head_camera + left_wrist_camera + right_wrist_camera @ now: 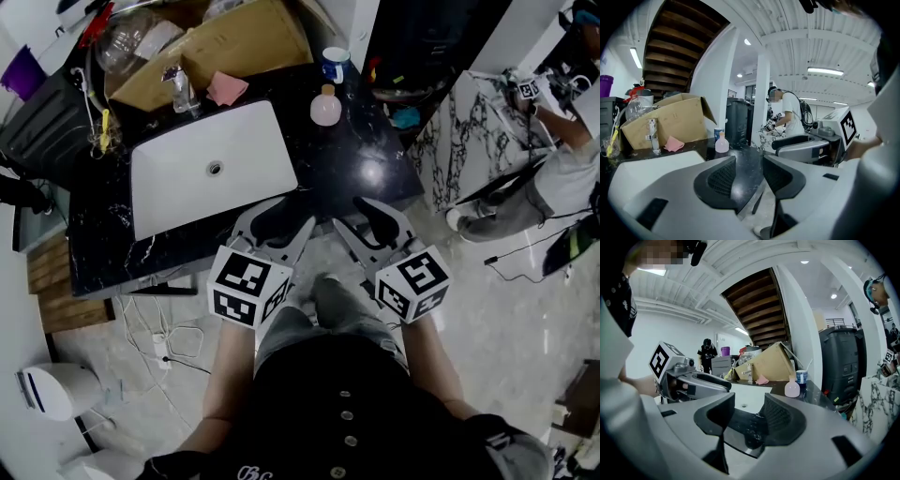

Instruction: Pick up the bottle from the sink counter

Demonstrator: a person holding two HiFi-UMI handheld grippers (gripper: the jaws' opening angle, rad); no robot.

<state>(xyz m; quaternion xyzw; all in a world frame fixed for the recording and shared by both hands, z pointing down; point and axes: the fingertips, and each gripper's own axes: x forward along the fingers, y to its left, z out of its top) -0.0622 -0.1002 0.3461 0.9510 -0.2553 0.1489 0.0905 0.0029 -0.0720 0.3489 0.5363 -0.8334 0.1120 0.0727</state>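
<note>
A small pink bottle (325,106) with a pale cap stands upright on the black marble counter (366,169), to the right of the white sink basin (211,169). It also shows in the left gripper view as the bottle (722,144) and in the right gripper view as the bottle (792,388), far beyond the jaws in both. My left gripper (281,218) and right gripper (375,222) hover side by side at the counter's near edge. Both are open, with nothing between the left gripper's (749,172) or the right gripper's (749,420) pads.
A blue-and-white cup (335,64) stands just behind the bottle. A faucet (183,89), a pink cloth (226,88) and a cardboard box (225,47) crowd the back of the counter. A person (553,159) works at a white marbled table (469,141) to the right.
</note>
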